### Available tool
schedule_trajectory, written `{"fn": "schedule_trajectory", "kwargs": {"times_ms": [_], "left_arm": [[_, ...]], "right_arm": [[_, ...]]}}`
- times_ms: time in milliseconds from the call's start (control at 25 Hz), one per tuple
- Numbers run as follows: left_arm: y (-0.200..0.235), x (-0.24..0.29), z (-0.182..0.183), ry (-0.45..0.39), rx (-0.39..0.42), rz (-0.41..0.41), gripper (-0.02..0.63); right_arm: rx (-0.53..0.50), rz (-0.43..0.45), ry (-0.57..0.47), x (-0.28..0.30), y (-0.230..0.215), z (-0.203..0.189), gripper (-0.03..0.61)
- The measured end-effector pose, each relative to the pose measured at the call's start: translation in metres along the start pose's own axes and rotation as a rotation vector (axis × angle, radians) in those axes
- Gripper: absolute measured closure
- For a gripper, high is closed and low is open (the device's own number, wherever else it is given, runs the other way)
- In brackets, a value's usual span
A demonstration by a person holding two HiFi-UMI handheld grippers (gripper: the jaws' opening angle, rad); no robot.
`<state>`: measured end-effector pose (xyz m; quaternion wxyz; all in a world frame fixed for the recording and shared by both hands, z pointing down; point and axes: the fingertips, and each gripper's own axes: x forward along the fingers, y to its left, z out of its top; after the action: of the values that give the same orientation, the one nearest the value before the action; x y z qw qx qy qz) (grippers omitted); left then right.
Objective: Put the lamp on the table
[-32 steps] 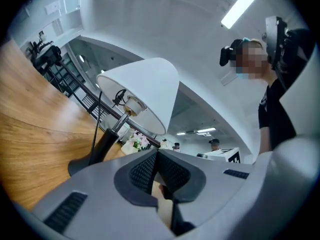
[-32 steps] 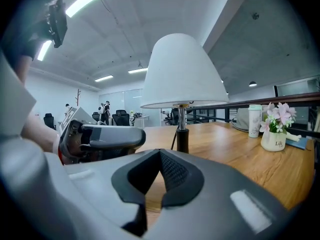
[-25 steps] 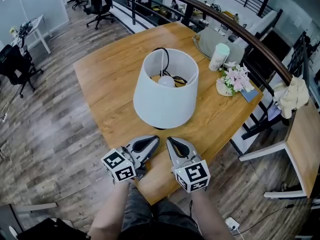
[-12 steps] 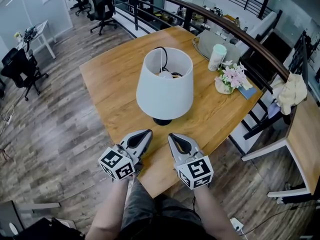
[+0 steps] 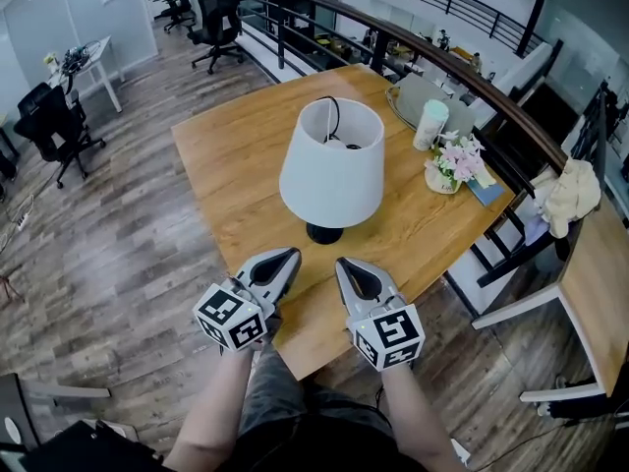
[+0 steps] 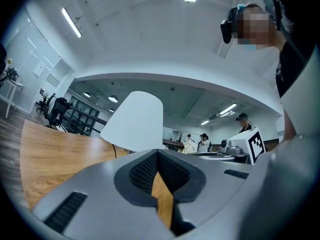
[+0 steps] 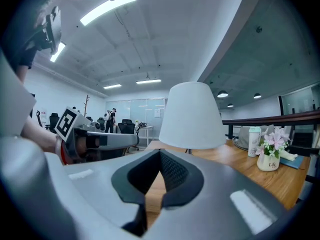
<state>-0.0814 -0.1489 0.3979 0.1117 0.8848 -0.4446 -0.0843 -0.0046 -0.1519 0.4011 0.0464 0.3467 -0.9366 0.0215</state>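
The lamp [image 5: 332, 165], with a white shade and a black base, stands upright on the wooden table [image 5: 231, 150], and its black cord loops out of the top of the shade. My left gripper [image 5: 290, 256] and right gripper [image 5: 344, 264] hover side by side over the table's near edge, just short of the lamp base. Both are shut with nothing between the jaws. The left gripper view shows the left gripper [image 6: 157, 154] with the lamp shade [image 6: 134, 120] ahead. The right gripper view shows the right gripper [image 7: 160, 154] below the lamp shade [image 7: 192, 116].
At the table's far right stand a pot of pink flowers [image 5: 454, 160], a white cup [image 5: 429, 123], a grey tray [image 5: 413, 94] and a blue book [image 5: 488, 189]. A dark railing [image 5: 462, 77] runs behind. Black office chairs [image 5: 54, 126] stand at the left, and a side table with a cloth [image 5: 573, 193] at the right.
The view has drawn back from the lamp, which now looks smaller and upright. Both grippers stay shut and side by side, a little farther from the shade.
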Motion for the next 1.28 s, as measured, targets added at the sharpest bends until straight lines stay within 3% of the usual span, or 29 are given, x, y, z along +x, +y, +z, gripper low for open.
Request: {"fn": "schedule_trajectory", "kwargs": {"times_ms": [1280], "left_arm": [[-0.025,-0.021,0.035,-0.017,0.068,0.017,0.617]], "right_arm": [[-0.006,0.013,-0.071,-0.007,0.019,0.037,0.572]]}}
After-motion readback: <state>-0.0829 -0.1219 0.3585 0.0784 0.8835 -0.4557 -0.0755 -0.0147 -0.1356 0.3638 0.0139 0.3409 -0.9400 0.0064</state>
